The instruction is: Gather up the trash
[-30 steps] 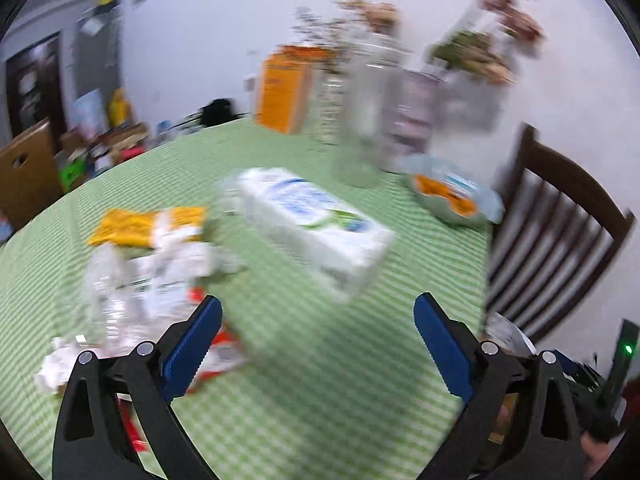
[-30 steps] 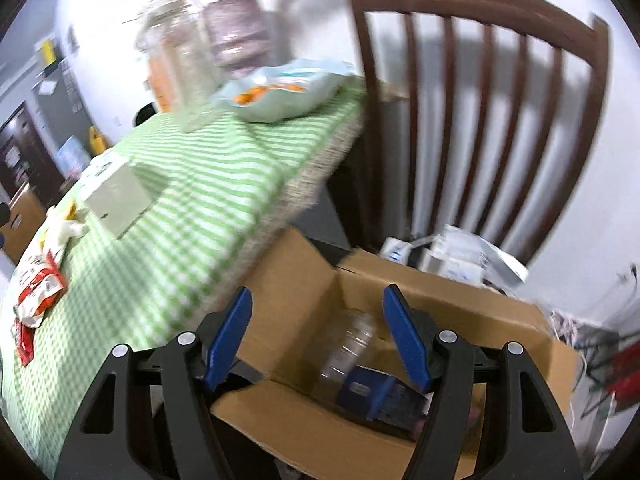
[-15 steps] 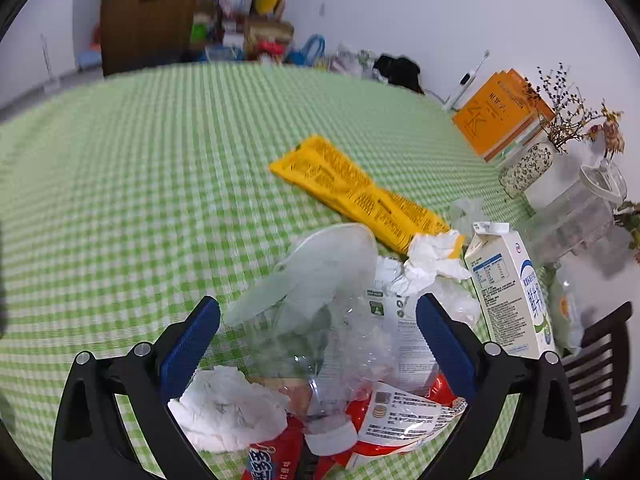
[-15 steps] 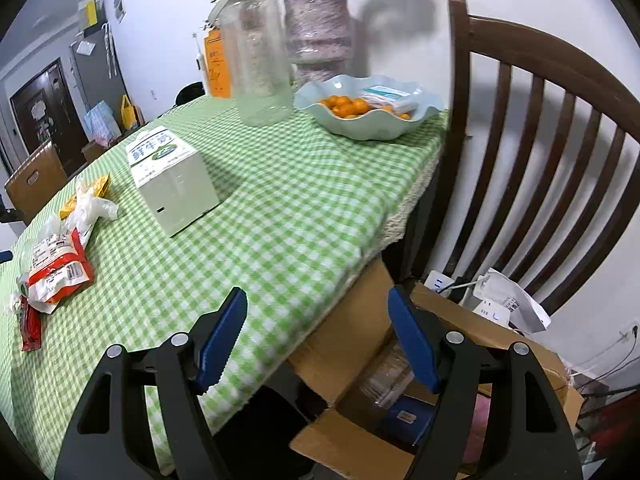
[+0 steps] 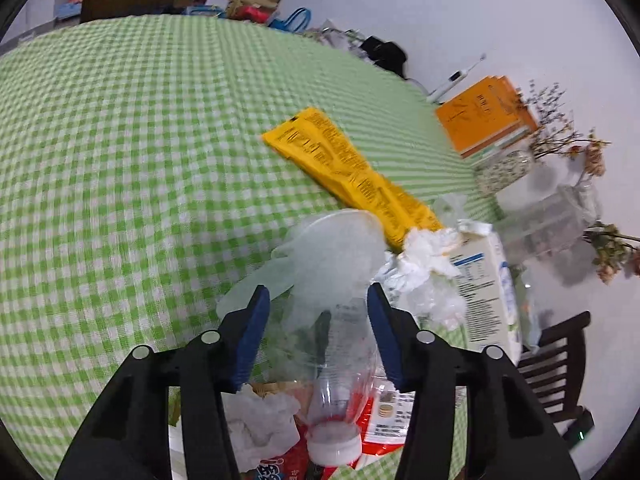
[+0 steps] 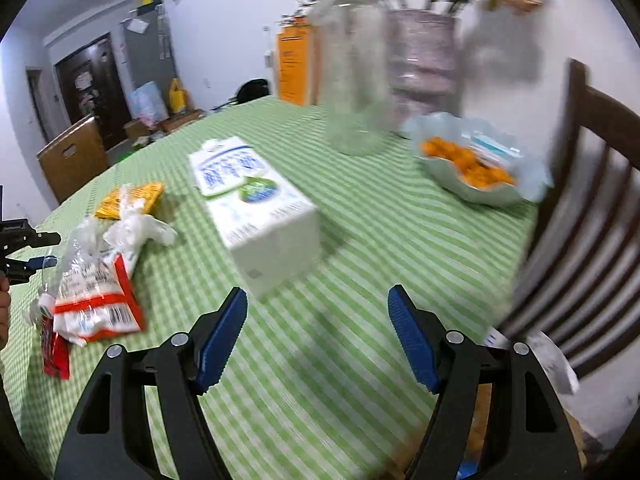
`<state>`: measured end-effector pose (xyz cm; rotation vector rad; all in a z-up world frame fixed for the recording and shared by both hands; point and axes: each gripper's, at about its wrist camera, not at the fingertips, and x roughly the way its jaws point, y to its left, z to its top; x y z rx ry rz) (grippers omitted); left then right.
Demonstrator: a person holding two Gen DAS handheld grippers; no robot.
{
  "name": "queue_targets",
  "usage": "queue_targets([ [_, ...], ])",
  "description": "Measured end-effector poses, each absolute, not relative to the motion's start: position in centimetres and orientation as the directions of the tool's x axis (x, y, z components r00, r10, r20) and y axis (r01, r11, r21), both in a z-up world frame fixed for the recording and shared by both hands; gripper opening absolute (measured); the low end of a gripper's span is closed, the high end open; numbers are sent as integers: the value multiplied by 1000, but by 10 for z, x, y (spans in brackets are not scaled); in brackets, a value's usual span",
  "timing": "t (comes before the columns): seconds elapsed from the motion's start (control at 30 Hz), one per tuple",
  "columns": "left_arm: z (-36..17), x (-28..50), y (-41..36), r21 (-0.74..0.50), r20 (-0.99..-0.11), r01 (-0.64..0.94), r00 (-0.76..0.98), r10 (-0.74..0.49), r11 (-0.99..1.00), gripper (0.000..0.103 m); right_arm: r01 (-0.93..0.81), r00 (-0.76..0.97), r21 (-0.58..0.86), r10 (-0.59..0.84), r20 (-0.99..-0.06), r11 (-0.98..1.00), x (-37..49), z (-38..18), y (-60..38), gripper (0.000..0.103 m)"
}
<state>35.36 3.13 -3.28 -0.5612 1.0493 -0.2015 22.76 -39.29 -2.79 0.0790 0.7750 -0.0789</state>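
In the left wrist view my left gripper has its jaws narrowed around a crushed clear plastic bottle with a white cap; whether the pads press it I cannot tell. A translucent glove, a yellow wrapper, crumpled tissues and red-white snack bags lie around it. My right gripper is open and empty above the green checked tablecloth, just short of a white milk carton. The trash pile lies at its left.
A glass jar, a vase and a bowl of oranges stand at the table's far right. A dark wooden chair stands at the right edge. Orange books lean by the wall.
My left gripper has dropped onto the trash pile and its jaws have narrowed around the clear bottle. My right gripper has swung from the cardboard box up over the table toward the milk carton.
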Motion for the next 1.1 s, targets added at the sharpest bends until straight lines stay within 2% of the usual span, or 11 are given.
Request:
queue_targets([
  [0.2,-2,340,48,-564,-692,-64,581,-429,823,38,55,695,14,-28,-719,998,275,-47,-379,76],
  [0.23,4,341,47,-568,-681,-56,592,-431,821,9,45,699,12,-23,-715,999,280,-49,-378,77],
  [0.27,8,339,48,-573,-673,-46,596,-438,818,2,40,699,9,-21,-715,999,284,-50,-378,79],
  [0.5,9,343,53,-562,-674,-48,606,-423,826,1,-13,668,5,13,-744,1000,310,-67,-372,82],
  [0.53,6,346,53,-547,-688,-51,595,-415,835,4,-13,666,-2,7,-746,1000,312,-67,-371,82],
  [0.57,4,347,55,-543,-698,-43,579,-422,839,25,-14,668,-7,4,-744,1000,312,-67,-370,82],
  [0.6,0,349,56,-548,-703,-40,563,-434,836,39,-16,670,-10,3,-743,1000,312,-68,-370,82],
  [0.63,-4,351,56,-560,-706,-48,551,-445,827,63,-14,671,-10,2,-741,1000,312,-68,-370,82],
  [0.67,-7,352,56,-569,-701,-55,554,-449,820,67,-12,673,-4,5,-739,1000,313,-69,-371,82],
  [0.87,-31,362,40,-598,-726,-100,488,-484,795,70,-10,670,12,16,-742,1000,320,-70,-373,82],
  [1.1,-69,369,42,-601,-780,-280,409,-474,748,70,-4,673,4,6,-740,1000,330,-70,-373,83],
])
